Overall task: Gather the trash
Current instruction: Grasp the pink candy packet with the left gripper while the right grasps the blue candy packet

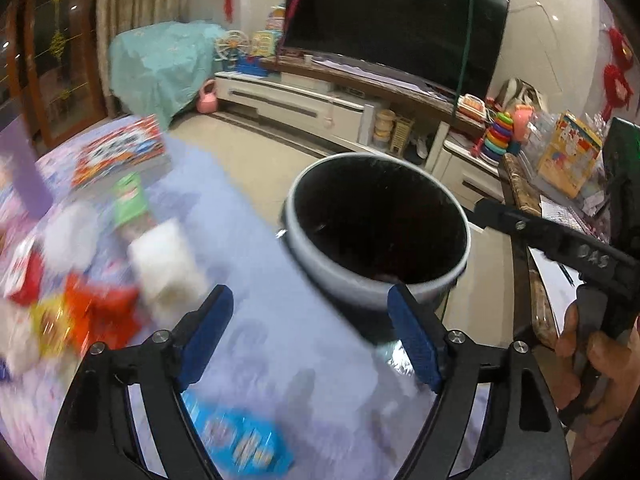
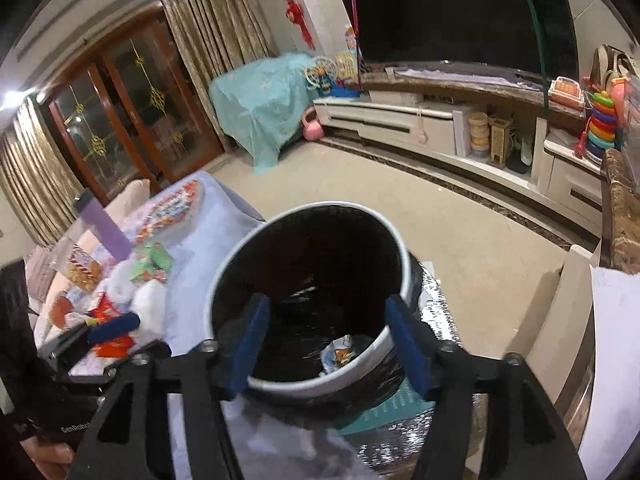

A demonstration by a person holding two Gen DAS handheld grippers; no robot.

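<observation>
I am working over a table (image 1: 280, 280) covered in a pale lilac cloth, in a living room with a beige tiled floor (image 2: 460, 216). A large dark television (image 1: 400, 20) sits on a long low white cabinet (image 1: 304, 108) along the far wall, toys clutter its right end, and something under a teal sheet (image 2: 260, 104) stands beside brown curtains (image 2: 212, 28) and a wooden glass door (image 2: 120, 112).

The bin (image 2: 316, 384), round, white-rimmed and lined with a black bag, stands upright at the table's near right corner, its mouth facing straight up and its long axis vertical. A crumpled wrapper (image 2: 340, 354) lies at the bottom.

My right gripper (image 2: 328, 344) hangs over the bin's mouth, tilted downward, its blue pads spread wide with nothing between them.

My left gripper (image 1: 310, 332) is over the cloth just left of the bin, jaws also spread apart and empty. The left view is smeared with motion blur. The rest of the trash sits further left on the table: red and yellow wrappers (image 1: 92, 312), white tissue wads (image 1: 164, 260), a green packet (image 1: 128, 196). A blue packet (image 1: 244, 444) lies near the table edge under the left gripper
</observation>
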